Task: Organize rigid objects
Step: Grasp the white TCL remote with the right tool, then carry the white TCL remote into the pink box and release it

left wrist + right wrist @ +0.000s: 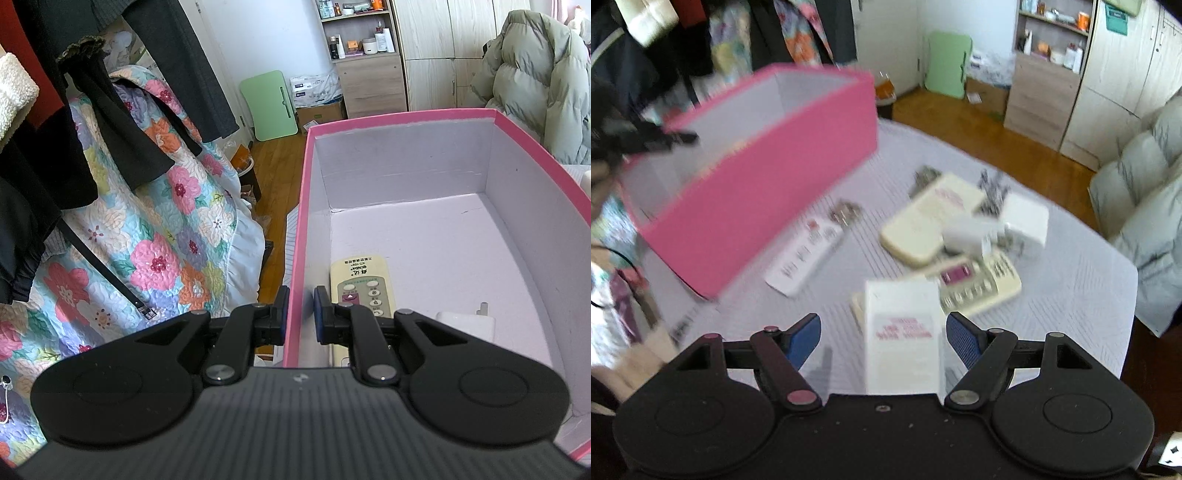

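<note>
A desk (pixel 1071 295) covered in a pale striped cloth carries the lot. On it lie a slim white remote (pixel 803 254), a cream remote (pixel 931 218), another cream remote with a purple screen (pixel 979 284), a white charger block (pixel 1025 218) and a white box (pixel 903 332). The pink box (pixel 757 206) sits at the desk's left side.

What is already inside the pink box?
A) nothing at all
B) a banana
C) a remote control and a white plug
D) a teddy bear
C: the left wrist view shows a cream remote control and a white plug lying on the floor of the pink box.
</note>
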Tool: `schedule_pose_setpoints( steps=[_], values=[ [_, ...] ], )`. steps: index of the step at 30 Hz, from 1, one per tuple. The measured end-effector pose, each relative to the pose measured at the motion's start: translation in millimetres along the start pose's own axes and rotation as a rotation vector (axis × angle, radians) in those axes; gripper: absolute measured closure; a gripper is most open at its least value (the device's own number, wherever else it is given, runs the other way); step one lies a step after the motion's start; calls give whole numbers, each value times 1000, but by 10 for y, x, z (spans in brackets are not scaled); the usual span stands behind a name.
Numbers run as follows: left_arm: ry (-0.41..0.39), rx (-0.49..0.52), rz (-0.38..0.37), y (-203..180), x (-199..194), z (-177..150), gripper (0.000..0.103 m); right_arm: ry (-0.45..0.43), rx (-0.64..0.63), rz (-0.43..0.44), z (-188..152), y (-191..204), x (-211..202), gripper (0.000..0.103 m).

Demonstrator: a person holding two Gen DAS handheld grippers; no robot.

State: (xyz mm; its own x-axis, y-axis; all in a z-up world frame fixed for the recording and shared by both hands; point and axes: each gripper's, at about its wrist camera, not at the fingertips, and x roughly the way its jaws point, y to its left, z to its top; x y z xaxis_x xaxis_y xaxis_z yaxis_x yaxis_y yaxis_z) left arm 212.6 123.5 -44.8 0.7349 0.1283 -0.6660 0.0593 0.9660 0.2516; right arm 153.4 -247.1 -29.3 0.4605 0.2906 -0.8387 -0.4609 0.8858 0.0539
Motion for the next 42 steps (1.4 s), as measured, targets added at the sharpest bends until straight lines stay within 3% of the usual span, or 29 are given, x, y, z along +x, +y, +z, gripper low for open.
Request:
schedule_pose_setpoints(
  steps=[2, 5, 10, 12, 14, 31, 42],
  values=[
    [1, -2, 0, -1, 1, 1, 90, 28, -3, -12, 0, -17, 122, 24],
    [0, -1, -1, -3, 1, 0, 90, 53, 19, -10, -18, -64, 228, 35],
    [-2, 3, 0, 5, 0, 2, 90, 44, 18, -40, 15, -40, 319, 35],
    [-2, 3, 1, 10, 1, 4, 90, 40, 17, -43, 11, -12, 293, 42],
    [-2, 5, 1, 18, 2, 4, 90, 29, 5, -59, 9, 30, 237, 42],
    [-8, 1, 0, 9, -2, 15, 90, -212, 34, -46, 146, 318, -562, 42],
    [-13, -14, -3, 20, -18, 0, 90, -358, -92, 29, 707, 638, -908, 42]
  ],
)
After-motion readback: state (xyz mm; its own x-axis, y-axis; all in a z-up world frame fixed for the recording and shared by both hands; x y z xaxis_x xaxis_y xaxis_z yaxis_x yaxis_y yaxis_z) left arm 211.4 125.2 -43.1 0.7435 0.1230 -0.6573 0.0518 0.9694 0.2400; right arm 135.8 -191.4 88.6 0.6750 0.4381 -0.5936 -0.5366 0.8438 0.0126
